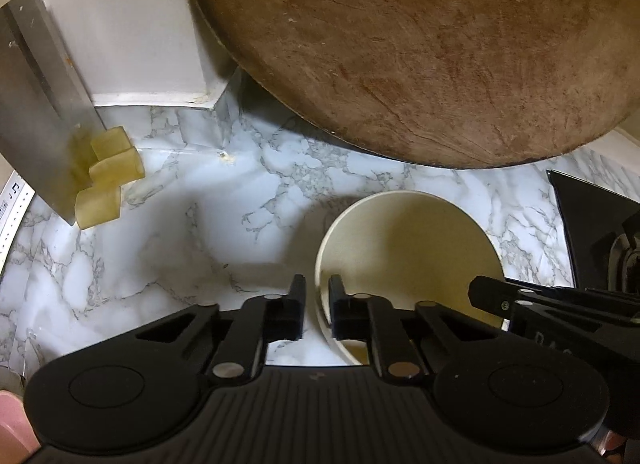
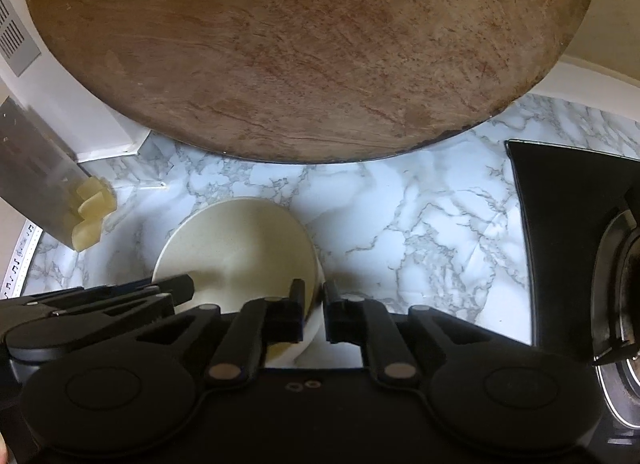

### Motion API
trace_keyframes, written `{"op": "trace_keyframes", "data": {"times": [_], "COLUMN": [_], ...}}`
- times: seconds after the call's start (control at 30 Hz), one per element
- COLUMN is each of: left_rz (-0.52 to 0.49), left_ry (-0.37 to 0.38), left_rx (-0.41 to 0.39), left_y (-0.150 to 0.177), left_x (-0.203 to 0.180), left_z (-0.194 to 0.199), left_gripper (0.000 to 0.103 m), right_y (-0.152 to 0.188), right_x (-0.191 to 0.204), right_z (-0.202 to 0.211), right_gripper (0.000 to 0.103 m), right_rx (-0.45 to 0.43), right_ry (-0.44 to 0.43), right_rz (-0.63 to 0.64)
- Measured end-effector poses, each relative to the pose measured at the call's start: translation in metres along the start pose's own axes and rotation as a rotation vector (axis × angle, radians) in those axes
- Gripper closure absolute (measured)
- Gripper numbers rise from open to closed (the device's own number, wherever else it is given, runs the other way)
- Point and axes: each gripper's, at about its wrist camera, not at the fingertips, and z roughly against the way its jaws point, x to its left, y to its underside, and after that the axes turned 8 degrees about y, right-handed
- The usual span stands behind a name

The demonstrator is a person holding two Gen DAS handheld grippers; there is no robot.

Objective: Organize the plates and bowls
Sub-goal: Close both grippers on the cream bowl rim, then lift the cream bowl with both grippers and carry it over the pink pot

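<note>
Marble-patterned counter (image 1: 168,264) runs back to a white wall, where a big round wooden board (image 1: 420,51) leans on its edge. A black stove (image 2: 568,248) borders the counter on the right, and a metal piece with yellowish blocks (image 1: 106,179) stands at the left.

One cream bowl (image 1: 408,248) sits upright on the counter, in front of the board and apart from it. No plates show in either view.

Both tools are at this bowl, from opposite sides. The left gripper (image 1: 316,312) straddles the near-left part of the rim: one finger stands outside the wall, the other inside the bowl, with the rim in the narrow gap between them. The jaws look close to the wall, but whether they press it I cannot tell. The right gripper (image 2: 314,314) does the same on the bowl's right rim, its left finger inside and its right finger outside over the counter; again the gap is narrow and contact is unclear. In each view the other tool's black tip pokes in over the bowl.

Since the bowl is round, no axis matters; what counts is that each tool meets the rim edge-on, wall between fingers. Neither hand is clearly nearer. My judgement is that the coming move is a pinch and lift, and two grips at once could tilt the bowl if they rise unevenly.
</note>
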Motion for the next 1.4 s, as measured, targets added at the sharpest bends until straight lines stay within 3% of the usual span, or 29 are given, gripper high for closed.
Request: {"op": "trace_keyframes", "data": {"times": [0.43, 0.87, 1.4], "left_rz": [-0.044, -0.079, -0.165], "left_ry": [0.013, 0.047, 0.076], "left_rx": [0.001, -0.009, -0.025], "left_y": [0.004, 0.015, 0.057], "left_x": [-0.011, -0.019, -0.026], "left_z": [0.026, 0.087, 0.16], "left_gripper": [0.097, 0.097, 0.097], "right_y": [0.006, 0.018, 0.06], "right_x": [0.001, 0.01, 0.022], "right_z": [0.024, 0.083, 0.16], "right_gripper": [0.096, 0.096, 0.096], "right_rx": [-0.016, -0.041, -0.075], "right_ry": [0.031, 0.049, 0.056], "right_rz": [-0.007, 0.005, 0.023]}}
